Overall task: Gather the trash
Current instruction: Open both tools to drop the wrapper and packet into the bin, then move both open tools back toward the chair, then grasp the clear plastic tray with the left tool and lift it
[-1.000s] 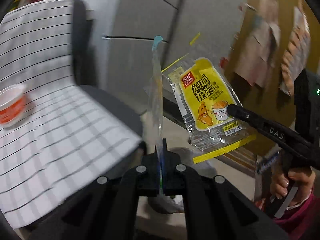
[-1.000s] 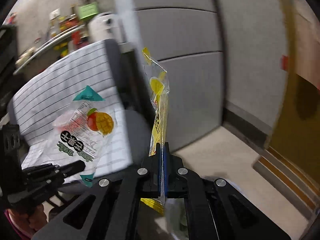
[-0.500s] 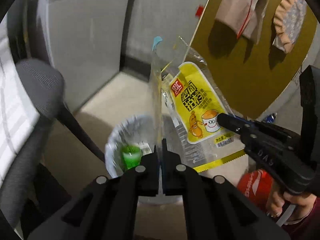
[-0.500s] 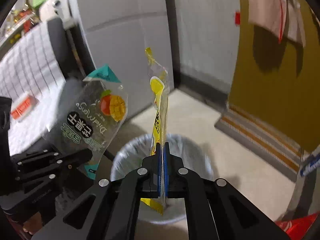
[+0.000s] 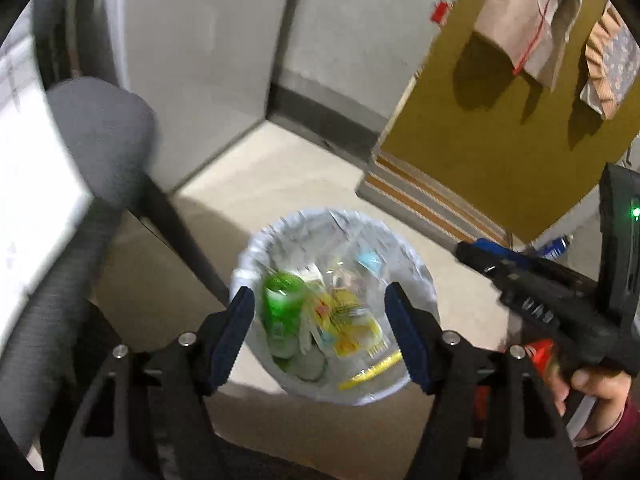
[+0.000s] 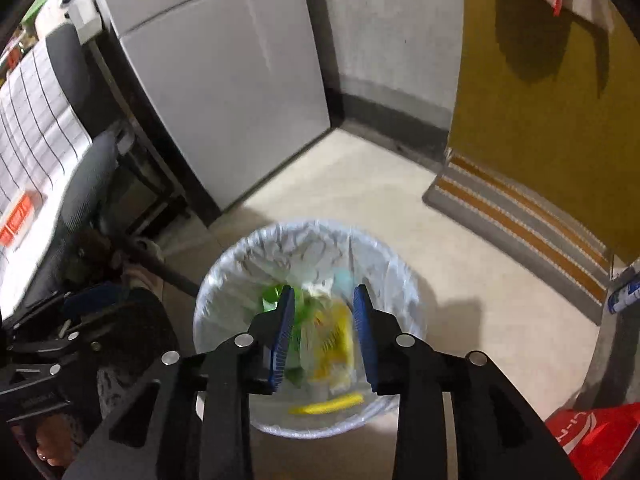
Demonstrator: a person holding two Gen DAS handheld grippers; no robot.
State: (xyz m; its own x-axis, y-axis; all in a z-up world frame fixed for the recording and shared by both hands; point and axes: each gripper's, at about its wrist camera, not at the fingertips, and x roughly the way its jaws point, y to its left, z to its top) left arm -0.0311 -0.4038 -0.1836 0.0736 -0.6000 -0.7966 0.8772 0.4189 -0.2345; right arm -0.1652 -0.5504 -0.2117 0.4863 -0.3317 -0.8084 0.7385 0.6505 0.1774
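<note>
Both grippers, left gripper [image 5: 320, 332] and right gripper [image 6: 324, 332], are hovering wide and empty over the bin [image 6: 224, 280]; wrappers [image 5: 344, 320] (blurred) are probably lying inside, and more trash is likely waiting.

From my remote station: a crinkled, translucent plastic liner [image 6: 256, 256] drapes the round white bin, holding a glossy green plastic bottle [image 5: 282, 304] and shiny yellow foil wrappers [image 5: 352, 332]. Matt black plastic forms the left hand-held gripper [image 5: 320, 332], with ribbed blue rubbery pads [image 5: 236, 332]. The beige floor [image 6: 360, 184] looks smooth, dull.
</note>
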